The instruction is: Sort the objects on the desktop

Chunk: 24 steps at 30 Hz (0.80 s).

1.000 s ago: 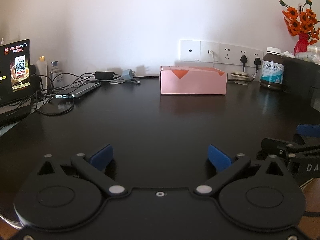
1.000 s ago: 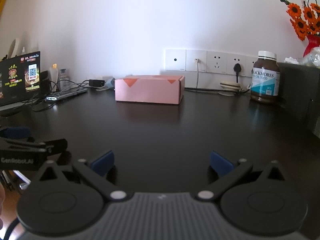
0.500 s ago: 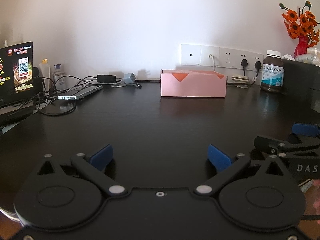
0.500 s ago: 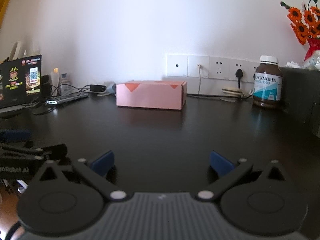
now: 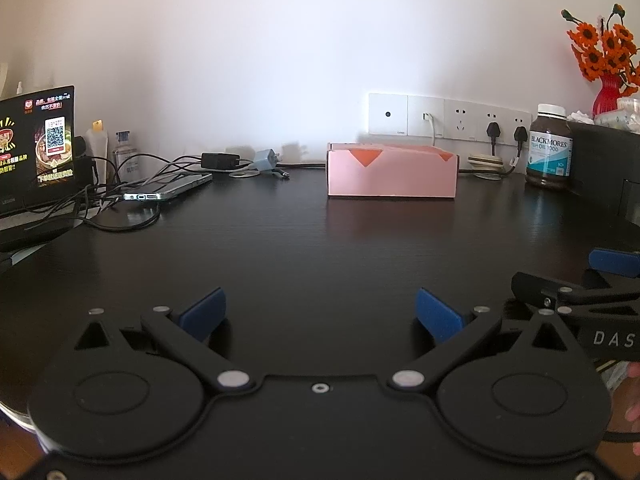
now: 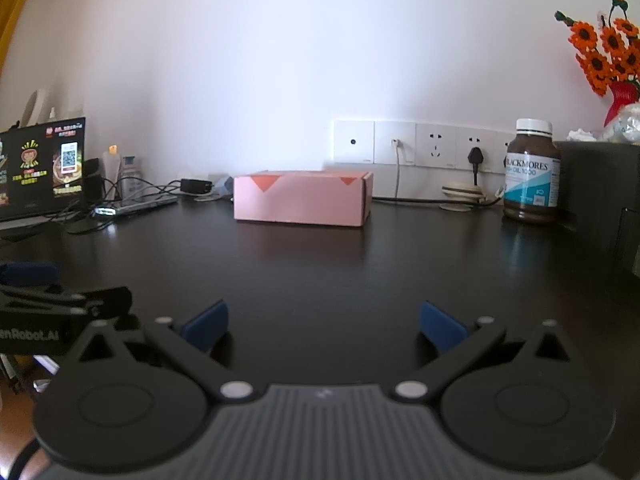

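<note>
A pink cardboard box (image 5: 391, 175) (image 6: 303, 198) lies at the back of the dark desk (image 5: 320, 248), near the wall sockets. A brown supplement bottle (image 5: 549, 147) (image 6: 531, 171) stands to its right. A phone (image 5: 170, 190) (image 6: 136, 204) and a small blue charger plug (image 5: 266, 160) lie among cables at the back left. My left gripper (image 5: 320, 312) hovers open over the near desk, nothing between its blue pads. My right gripper (image 6: 323, 324) is open too and holds nothing. Each gripper shows at the edge of the other's view.
A laptop (image 5: 36, 152) with a lit screen stands at the far left. A dark box (image 5: 604, 168) sits at the right edge with a red vase of orange flowers (image 5: 608, 60) on it. A coiled cable (image 5: 486, 162) lies under the wall sockets (image 5: 448, 118).
Both views have tilted slightly, so the box and bottle sit a little lower in frame. The grippers stay open and nothing on the desk has moved.
</note>
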Each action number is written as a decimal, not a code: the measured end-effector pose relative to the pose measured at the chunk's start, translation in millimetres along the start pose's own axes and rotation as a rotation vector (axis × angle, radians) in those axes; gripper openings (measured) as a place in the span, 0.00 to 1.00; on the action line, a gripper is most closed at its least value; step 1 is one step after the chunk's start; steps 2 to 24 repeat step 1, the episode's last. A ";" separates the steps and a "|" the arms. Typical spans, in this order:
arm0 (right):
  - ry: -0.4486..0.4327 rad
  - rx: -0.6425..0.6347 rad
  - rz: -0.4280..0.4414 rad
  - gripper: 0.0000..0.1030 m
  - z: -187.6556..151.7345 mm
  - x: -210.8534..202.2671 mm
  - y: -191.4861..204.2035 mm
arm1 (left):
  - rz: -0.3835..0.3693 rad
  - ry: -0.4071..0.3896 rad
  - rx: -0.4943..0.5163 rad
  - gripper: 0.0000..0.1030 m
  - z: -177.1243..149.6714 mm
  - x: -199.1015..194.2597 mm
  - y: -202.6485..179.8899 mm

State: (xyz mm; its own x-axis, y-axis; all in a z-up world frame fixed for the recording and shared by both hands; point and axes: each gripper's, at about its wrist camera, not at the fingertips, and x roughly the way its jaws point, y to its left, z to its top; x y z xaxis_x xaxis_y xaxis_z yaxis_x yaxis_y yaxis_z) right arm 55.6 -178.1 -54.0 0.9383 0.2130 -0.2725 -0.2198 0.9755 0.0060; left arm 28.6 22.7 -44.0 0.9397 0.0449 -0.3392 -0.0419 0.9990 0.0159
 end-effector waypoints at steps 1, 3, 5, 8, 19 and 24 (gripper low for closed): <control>0.000 0.000 0.000 0.99 0.0 0.1 -0.1 | 0.000 0.001 0.000 1.00 0.2 0.1 0.2; 0.000 0.000 0.000 0.99 0.0 0.1 -0.1 | 0.000 0.001 0.000 1.00 0.2 0.1 0.2; 0.000 0.000 0.000 0.99 0.0 0.1 -0.1 | 0.000 0.001 0.000 1.00 0.2 0.1 0.2; 0.000 0.000 0.000 0.99 0.0 0.1 -0.1 | 0.000 0.001 0.000 1.00 0.2 0.1 0.2; 0.000 0.000 0.000 0.99 0.0 0.1 -0.1 | 0.000 0.001 0.000 1.00 0.2 0.1 0.2; 0.000 0.000 0.000 0.99 0.0 0.1 -0.1 | 0.000 0.001 0.000 1.00 0.2 0.1 0.2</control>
